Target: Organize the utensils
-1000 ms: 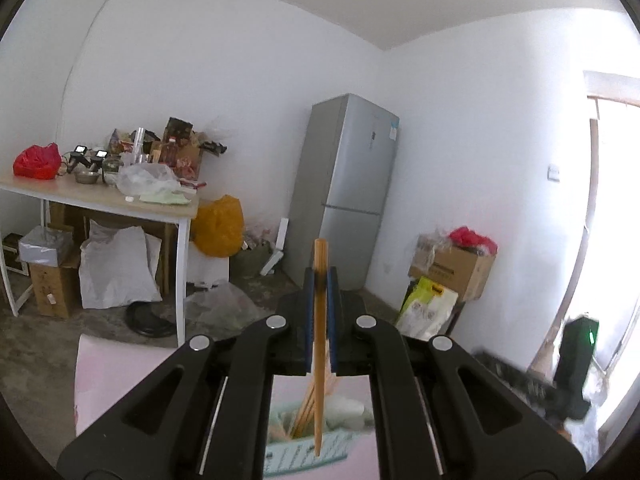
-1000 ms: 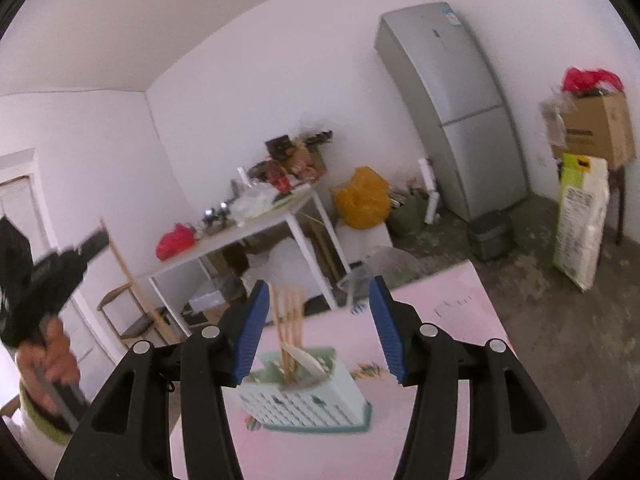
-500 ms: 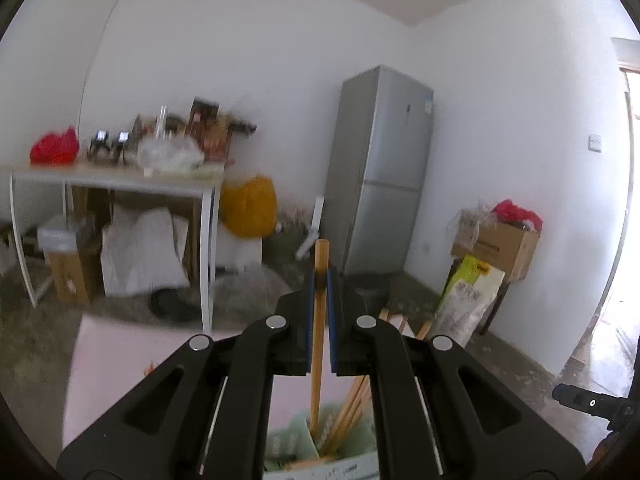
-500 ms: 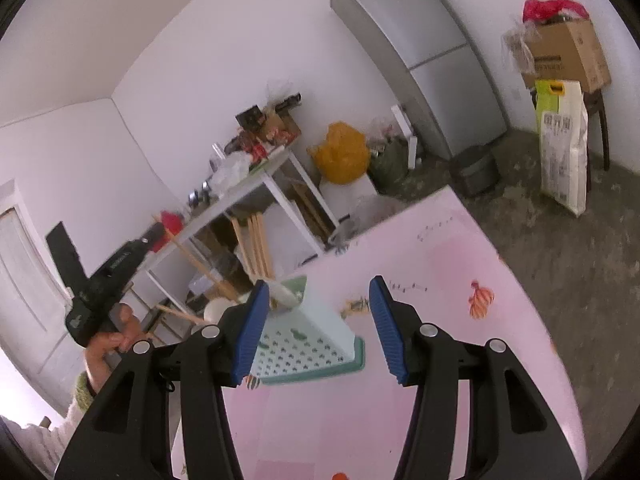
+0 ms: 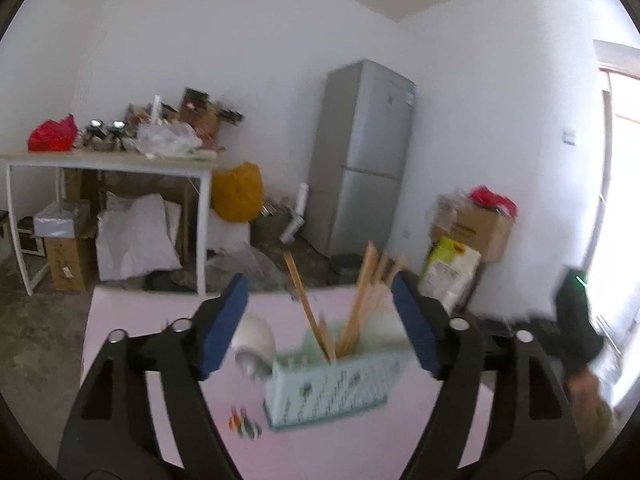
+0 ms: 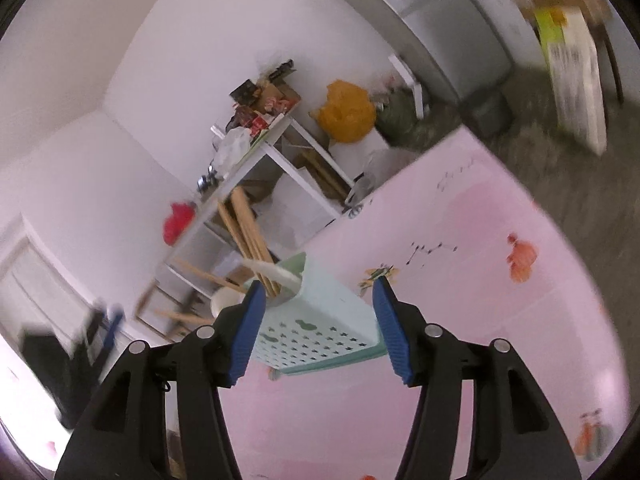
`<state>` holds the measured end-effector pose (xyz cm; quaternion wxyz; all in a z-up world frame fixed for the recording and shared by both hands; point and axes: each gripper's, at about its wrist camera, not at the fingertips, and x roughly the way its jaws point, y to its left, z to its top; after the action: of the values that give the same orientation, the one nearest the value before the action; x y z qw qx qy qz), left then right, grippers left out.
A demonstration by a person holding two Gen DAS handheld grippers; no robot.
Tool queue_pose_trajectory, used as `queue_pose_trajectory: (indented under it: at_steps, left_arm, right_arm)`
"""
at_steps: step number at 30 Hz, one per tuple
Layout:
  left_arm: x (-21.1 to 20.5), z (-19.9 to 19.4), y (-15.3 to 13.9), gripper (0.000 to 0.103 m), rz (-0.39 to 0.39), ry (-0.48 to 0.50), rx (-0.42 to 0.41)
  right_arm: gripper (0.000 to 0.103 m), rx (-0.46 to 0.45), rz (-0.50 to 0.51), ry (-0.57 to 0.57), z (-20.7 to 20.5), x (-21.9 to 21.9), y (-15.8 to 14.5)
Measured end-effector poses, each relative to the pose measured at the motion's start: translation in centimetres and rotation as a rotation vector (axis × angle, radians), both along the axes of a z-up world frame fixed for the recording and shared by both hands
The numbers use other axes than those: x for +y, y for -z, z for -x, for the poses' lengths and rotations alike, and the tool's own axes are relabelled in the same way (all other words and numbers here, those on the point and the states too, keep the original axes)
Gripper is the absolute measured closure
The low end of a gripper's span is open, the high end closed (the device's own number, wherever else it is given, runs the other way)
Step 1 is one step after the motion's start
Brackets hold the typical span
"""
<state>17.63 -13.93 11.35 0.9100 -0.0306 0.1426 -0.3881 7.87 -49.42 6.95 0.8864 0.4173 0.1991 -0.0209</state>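
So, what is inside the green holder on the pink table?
Inside the green holder stand several wooden chopsticks, leaning apart, with a white spoon-like piece beside them. Their lower ends are hidden by the holder's perforated wall, so its bottom cannot be seen.

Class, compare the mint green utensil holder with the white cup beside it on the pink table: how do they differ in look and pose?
1. The utensil holder is mint green with perforated walls; the white cup is plain and smooth.
2. The holder is boxy; the cup is rounded.
3. The holder stands upright with wooden chopsticks sticking out; the cup seems to lie tipped on its side, holding nothing visible.
Both rest on the pink table.
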Motion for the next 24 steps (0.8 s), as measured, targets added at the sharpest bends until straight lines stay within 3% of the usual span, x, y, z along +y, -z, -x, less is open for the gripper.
queue_pose_trajectory:
  at_steps: [6, 10, 15, 24]
  left_arm:
    - [-2.0, -0.6, 6.3, 0.021, -0.172, 0.096, 0.099]
    - [-5.0, -3.4, 11.3, 0.021, -0.288, 0.062, 0.156]
    - [-6.1, -5.6, 12.8, 0.021, -0.245, 0.035, 0.2]
    - [-6.5, -6.3, 12.1, 0.021, -0.182, 0.031, 0.259]
  right_arm:
    - [0.047, -0.009, -0.271, -0.075, -4.2, -1.7, 4.0]
    - [0.045, -0.002, -0.372, -0.133, -7.1, -1.2, 5.9]
    - [0.042, 0.008, -0.422, -0.179, -9.6, 0.1, 7.1]
    - [0.038, 0.007, -0.454, -0.179, -10.1, 0.5, 7.3]
